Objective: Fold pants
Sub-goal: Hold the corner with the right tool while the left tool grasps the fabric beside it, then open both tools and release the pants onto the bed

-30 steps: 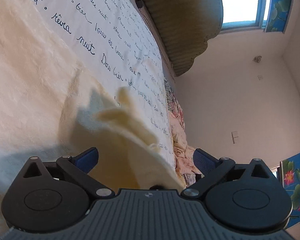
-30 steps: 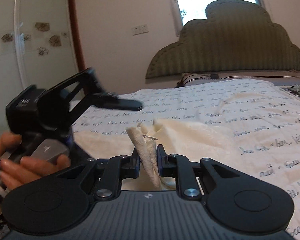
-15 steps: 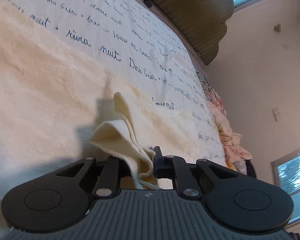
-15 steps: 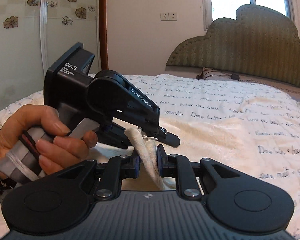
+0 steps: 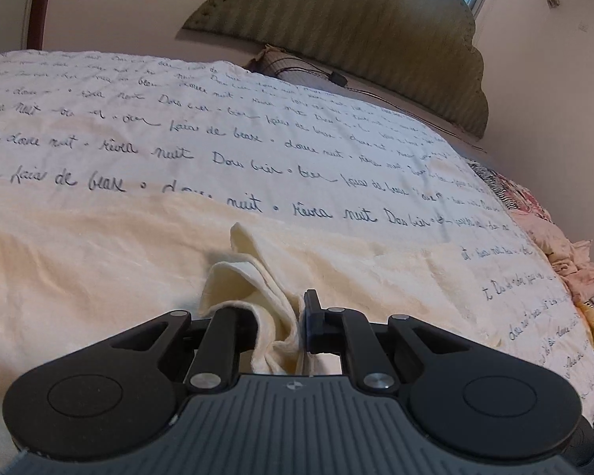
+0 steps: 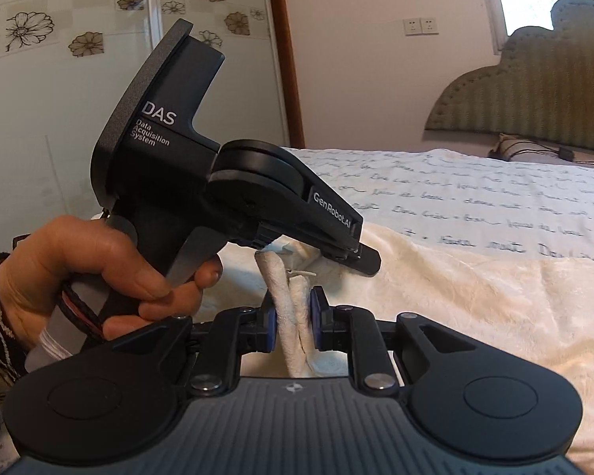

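Observation:
The cream fleece pants (image 5: 99,261) lie spread on the bed. My left gripper (image 5: 275,328) is shut on a bunched fold of the pants' edge, lifted a little off the bed. My right gripper (image 6: 291,322) is shut on another bunched corner of the pants (image 6: 475,289), with a small white tag showing above the pads. The left gripper's black body (image 6: 217,182), held by a hand, shows in the right wrist view just beyond and left of my right gripper, pinching the same cloth close by.
The bedspread (image 5: 257,126) is white with black handwriting. An olive padded headboard (image 5: 356,31) stands at the far end with a cable lying below it. Crumpled patterned bedding (image 5: 566,261) lies at the right edge. A flower-tiled wall (image 6: 59,59) and door frame are at left.
My left gripper shut on the pants' edge and swung level toward the headboard. It came close beside my right gripper, which kept its hold throughout.

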Demonstrator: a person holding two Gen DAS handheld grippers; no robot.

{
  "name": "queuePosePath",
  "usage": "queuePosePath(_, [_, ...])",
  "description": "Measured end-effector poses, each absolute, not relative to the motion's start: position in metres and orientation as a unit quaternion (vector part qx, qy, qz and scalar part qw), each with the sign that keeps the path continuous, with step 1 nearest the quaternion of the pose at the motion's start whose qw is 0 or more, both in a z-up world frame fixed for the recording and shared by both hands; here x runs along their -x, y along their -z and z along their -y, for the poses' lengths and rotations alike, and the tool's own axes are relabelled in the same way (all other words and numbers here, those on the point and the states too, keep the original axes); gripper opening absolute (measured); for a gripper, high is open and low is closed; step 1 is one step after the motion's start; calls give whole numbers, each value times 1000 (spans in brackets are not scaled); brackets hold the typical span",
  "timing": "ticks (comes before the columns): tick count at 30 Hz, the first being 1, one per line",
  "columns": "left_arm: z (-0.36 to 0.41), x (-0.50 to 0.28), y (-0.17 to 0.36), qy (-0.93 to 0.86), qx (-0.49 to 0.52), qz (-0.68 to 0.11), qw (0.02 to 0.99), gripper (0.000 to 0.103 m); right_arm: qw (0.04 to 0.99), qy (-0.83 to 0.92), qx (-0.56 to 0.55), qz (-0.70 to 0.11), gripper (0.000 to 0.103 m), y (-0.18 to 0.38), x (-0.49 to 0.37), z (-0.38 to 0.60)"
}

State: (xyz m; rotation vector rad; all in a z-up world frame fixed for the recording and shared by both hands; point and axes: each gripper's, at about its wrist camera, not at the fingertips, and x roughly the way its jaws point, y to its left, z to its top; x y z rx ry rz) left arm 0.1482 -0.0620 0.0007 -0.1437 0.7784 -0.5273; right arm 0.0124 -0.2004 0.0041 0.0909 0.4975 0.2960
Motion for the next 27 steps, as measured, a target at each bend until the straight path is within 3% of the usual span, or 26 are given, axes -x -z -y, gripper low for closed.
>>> queuePosePath(4, [63, -149, -1, 250, 38, -345, 904, 15, 957, -140, -39, -251, 16, 0, -26, 191])
queuePosePath(7, [72, -154, 12, 240, 9, -363, 900, 17, 948, -140, -34, -286, 23, 3, -29, 186])
queuePosePath(12, [66, -154, 22, 239, 11, -364, 900, 25, 939, -184, -15, -291, 24, -21, 5, 215])
queuePosePath(22, [72, -144, 21, 225, -18, -345, 911, 27, 944, 84, -91, -305, 24, -21, 58, 356])
queuePosePath(27, [67, -148, 19, 232, 6, -364, 902, 36, 954, 61, -15, -292, 24, -20, 81, 335])
